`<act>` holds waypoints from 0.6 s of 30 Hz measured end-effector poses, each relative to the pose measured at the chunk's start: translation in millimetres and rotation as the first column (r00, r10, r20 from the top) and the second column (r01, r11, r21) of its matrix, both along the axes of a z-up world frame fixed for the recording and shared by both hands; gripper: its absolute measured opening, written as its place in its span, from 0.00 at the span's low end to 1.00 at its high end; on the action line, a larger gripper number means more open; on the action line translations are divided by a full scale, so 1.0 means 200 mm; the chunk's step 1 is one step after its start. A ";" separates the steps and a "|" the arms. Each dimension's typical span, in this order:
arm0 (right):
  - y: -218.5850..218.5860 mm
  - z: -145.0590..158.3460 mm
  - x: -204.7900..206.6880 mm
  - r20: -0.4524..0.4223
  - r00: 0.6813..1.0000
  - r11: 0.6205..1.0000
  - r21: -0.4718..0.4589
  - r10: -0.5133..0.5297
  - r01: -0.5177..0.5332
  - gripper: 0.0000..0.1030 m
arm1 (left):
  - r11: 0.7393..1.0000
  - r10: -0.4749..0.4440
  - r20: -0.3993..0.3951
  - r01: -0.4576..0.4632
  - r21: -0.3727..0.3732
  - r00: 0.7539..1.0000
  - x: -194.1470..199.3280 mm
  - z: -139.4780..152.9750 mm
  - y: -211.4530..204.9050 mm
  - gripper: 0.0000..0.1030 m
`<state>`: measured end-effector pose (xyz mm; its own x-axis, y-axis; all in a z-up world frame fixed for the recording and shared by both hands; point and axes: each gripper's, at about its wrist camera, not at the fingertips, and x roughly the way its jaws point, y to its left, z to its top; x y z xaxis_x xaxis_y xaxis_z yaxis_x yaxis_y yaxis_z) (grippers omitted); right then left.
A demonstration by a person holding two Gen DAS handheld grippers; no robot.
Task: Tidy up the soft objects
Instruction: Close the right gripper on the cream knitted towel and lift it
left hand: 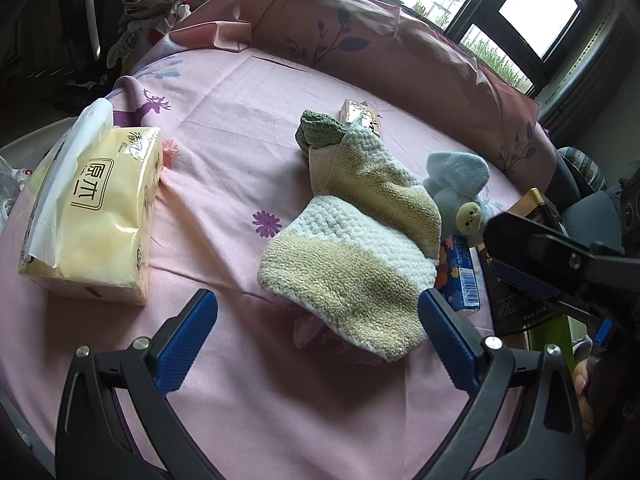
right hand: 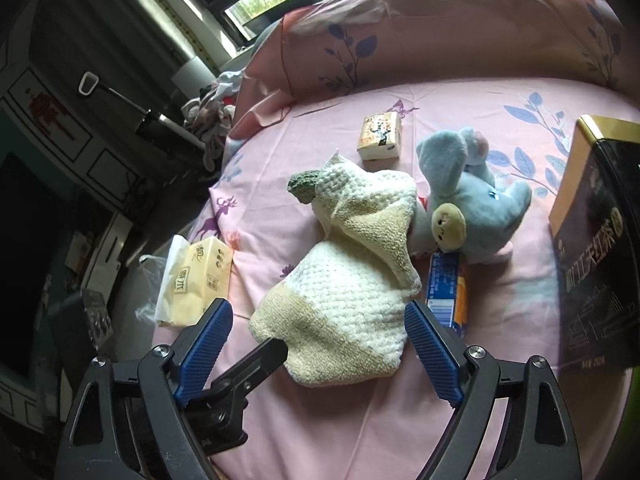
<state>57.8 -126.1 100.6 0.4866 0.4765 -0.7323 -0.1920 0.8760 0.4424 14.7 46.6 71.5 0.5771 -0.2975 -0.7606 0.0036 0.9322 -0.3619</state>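
Cloth: we found the cream-and-tan knitted towel (right hand: 344,280) crumpled mid-bed, beside the blue plush toy (right hand: 476,208).
Claws: left gripper (left hand: 318,316) and right gripper (right hand: 318,332) stood apart, empty.
Risk: we judged crossed claws might collide or pinch the pink bedsheet (right hand: 500,320).

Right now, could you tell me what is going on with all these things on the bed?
A person holds a gripper in each hand over the pink sheet. Both the left gripper and the right gripper are open and empty, poised at the near end of the cream and tan towel. The blue plush toy lies beside it, untouched.
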 end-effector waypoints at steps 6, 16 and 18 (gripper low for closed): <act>0.13 -0.03 0.24 -0.044 0.999 0.993 -0.119 -0.028 0.023 0.87 | 0.999 0.000 -0.027 -0.001 -0.037 1.000 0.03 -0.02 0.01 0.93; 0.17 -0.21 0.43 -0.126 0.991 0.964 -0.266 -0.043 0.008 0.70 | 0.996 0.011 -0.034 -0.014 -0.087 0.999 0.06 -0.03 0.05 0.87; 0.17 -0.23 0.43 -0.130 0.990 0.962 -0.271 -0.049 0.012 0.48 | 0.996 0.012 -0.046 -0.016 -0.089 0.999 0.05 -0.03 0.05 0.83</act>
<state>144.0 -92.5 54.0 0.3865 0.2391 -0.8908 -0.1186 0.9707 0.2091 25.5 57.3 64.8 0.5474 -0.3579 -0.7565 -0.0272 0.8958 -0.4436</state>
